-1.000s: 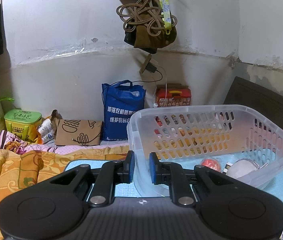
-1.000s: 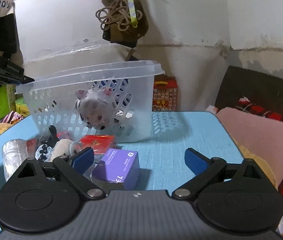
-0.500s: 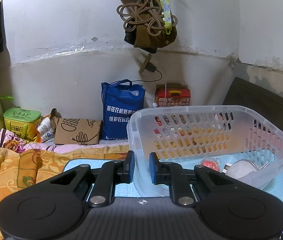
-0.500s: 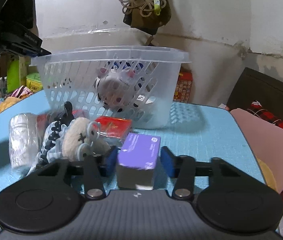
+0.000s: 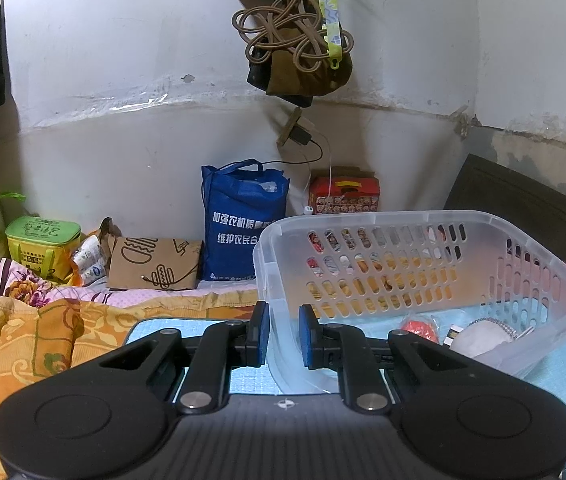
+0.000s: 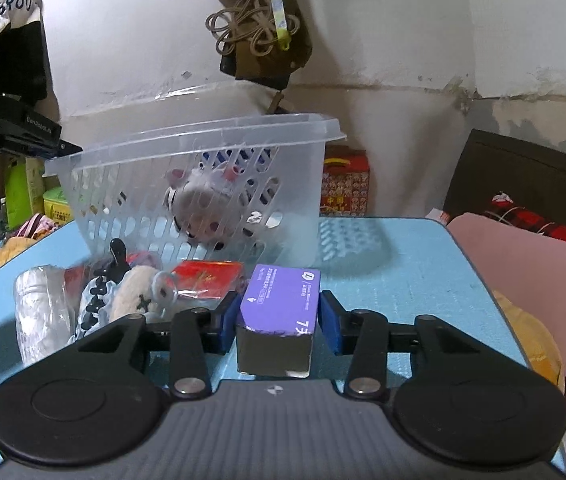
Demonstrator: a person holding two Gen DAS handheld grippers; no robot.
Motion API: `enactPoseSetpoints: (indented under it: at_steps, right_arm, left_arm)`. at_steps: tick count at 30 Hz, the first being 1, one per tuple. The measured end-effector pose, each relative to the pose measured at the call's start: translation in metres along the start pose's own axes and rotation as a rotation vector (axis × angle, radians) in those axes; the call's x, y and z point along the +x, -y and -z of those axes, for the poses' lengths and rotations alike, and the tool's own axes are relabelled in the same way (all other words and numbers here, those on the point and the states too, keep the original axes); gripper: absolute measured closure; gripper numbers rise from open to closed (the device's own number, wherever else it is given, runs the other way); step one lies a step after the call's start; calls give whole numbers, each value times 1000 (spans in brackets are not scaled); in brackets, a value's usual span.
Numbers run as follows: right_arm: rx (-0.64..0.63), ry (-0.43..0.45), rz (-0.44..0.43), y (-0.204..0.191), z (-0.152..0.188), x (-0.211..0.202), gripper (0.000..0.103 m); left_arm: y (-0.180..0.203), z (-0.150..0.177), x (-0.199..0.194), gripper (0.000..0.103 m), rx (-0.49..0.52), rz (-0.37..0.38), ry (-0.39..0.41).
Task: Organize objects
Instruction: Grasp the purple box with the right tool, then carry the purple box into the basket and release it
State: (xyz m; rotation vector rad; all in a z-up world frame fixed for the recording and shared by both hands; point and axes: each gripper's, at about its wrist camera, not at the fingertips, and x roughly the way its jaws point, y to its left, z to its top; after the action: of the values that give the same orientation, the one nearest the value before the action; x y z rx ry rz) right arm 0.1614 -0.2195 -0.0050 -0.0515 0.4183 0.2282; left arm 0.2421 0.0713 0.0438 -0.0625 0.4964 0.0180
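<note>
Surface: blue mat [image 6: 403, 264], white walls behind. Clear basket [image 6: 203, 184] tilted on it. Right gripper [image 6: 279, 316]: pads closed against purple box [image 6: 279, 300], before basket. Left gripper [image 5: 283, 334]: narrowly parted, pinching basket wall [image 5: 279, 280].

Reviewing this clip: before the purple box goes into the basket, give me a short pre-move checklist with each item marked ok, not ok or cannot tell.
1. Right gripper shut on the purple box, pads on both sides: ok.
2. Box lifted off the blue mat: cannot tell; its underside is hidden.
3. Left gripper holding the clear basket at its near rim, tilting it: ok.
4. Basket opening reachable from the right gripper's side: not ok; its perforated side wall faces the box.
5. Room inside beside the plush toy: ok, probably.
6. Box apart from the red packet and other clutter: cannot tell.
</note>
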Motion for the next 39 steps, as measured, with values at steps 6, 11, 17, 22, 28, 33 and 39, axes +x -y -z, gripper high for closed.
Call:
enactPoseSetpoints:
  at_steps: [6, 11, 17, 22, 28, 33, 39]
  right_arm:
    - [10, 13, 5, 1, 0, -1, 57]
    - [24, 18, 4, 2, 0, -1, 57]
    - [29, 32, 13, 3, 1, -3, 58]
    - [35, 57, 24, 5, -3, -6, 58]
    - [39, 141, 25, 4, -33, -22, 58]
    - [9, 210, -7, -9, -70, -30, 58]
    - [-3, 200, -88, -26, -121, -6, 58]
  left_arm:
    - [0, 0, 0, 84, 2, 0, 1]
    - [0, 0, 0, 84, 2, -1, 1]
    - [0, -1, 0, 84, 2, 1, 1]
    - [-2, -2, -1, 84, 2, 2, 3]
    - [-5, -3, 1, 84, -4, 11, 1]
    - [-5, -3, 1, 84, -7, 12, 0]
    - [-5, -4, 1, 84, -12, 15, -2]
